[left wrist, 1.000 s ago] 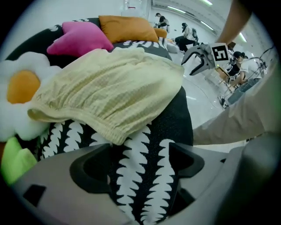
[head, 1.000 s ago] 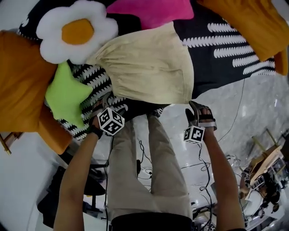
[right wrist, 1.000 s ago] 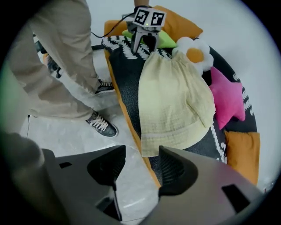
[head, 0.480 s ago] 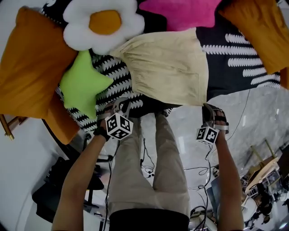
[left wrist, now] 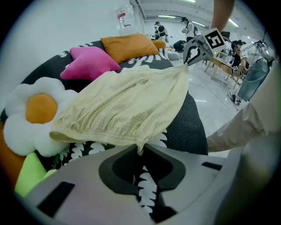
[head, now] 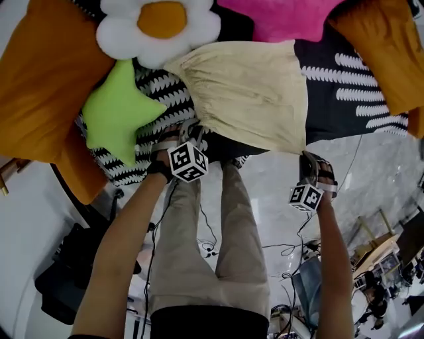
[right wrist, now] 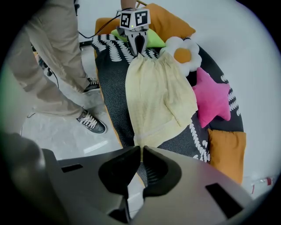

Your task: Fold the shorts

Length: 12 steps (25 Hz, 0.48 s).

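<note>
A round black bed (head: 344,86) with white leaf print filled the view, with pale stone floor at its near side. The yellow shorts (head: 248,93) lay spread flat on it, their gathered waistband just beside the flower cushion (head: 159,26) and the legs running away from that cushion.

The left gripper (left wrist: 141,149) pinched the near waistband corner. Its jaws had just closed down and then eased very slightly apart, with the cloth caught between them. The right gripper (right wrist: 141,151) was closed tight on the near leg-hem corner, the one farthest from the flower cushion.

The step looked like a lengthwise fold, with the near edge taken over onto the far one. To do it well:
- Both corners should rise together and level, keeping the edge stretched between them so the cloth does not sag or bunch.
- The left pinch seemed thin, so it would pay to check the hold before lifting high.
- The edge should travel across to the far side, the waistband end staying beside the flower cushion.
- Corner should meet corner, and the cloth should be laid down before either gripper lets go.

Counted from largest to smallest:
- one bed
- two orange cushions (head: 46,79) that I could be sure of
- one pair of shorts
- one flower cushion
- one pink star cushion (head: 278,16)
- one green star cushion (head: 116,116)
- two grippers
</note>
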Motion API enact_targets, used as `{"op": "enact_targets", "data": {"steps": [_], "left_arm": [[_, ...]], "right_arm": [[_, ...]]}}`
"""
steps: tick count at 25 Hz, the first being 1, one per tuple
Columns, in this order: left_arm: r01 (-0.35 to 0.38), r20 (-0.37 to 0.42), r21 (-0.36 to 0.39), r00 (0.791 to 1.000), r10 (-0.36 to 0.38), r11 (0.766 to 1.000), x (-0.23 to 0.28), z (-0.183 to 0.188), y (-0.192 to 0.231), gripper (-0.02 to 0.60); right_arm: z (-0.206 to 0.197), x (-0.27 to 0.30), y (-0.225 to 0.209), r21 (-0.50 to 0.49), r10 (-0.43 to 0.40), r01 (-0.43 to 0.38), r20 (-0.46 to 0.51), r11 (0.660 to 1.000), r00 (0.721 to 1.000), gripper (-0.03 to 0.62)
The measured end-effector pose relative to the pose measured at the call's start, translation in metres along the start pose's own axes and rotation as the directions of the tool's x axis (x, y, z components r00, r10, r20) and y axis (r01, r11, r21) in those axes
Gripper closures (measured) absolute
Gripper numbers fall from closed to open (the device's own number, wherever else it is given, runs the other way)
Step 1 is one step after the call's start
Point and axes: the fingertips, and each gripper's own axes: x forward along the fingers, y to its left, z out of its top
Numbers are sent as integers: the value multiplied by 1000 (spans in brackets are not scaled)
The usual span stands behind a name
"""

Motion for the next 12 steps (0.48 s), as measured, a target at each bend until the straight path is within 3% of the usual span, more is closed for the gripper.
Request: {"op": "enact_targets", "data": {"steps": [4, 7, 9, 12], "left_arm": [[69, 5, -74, 998, -69, 995, -32, -10, -18, 534], [98, 18, -85, 995, -97, 992, -84, -21, -43, 535], [130, 26, -97, 991, -128, 987, -111, -25, -54, 537], [235, 31, -136, 972, -233, 962, -129, -34, -94, 537]], "right_arm": [[3, -16, -2, 11, -23, 23, 6, 1000, 1000, 560], [16, -47, -15, 12, -50, 50, 77, 999, 996, 560], [15, -65, -29, 17, -24, 22, 115, 1000, 993, 560], [6, -90, -23, -17, 36, -34, 126, 999, 991, 562]]}}
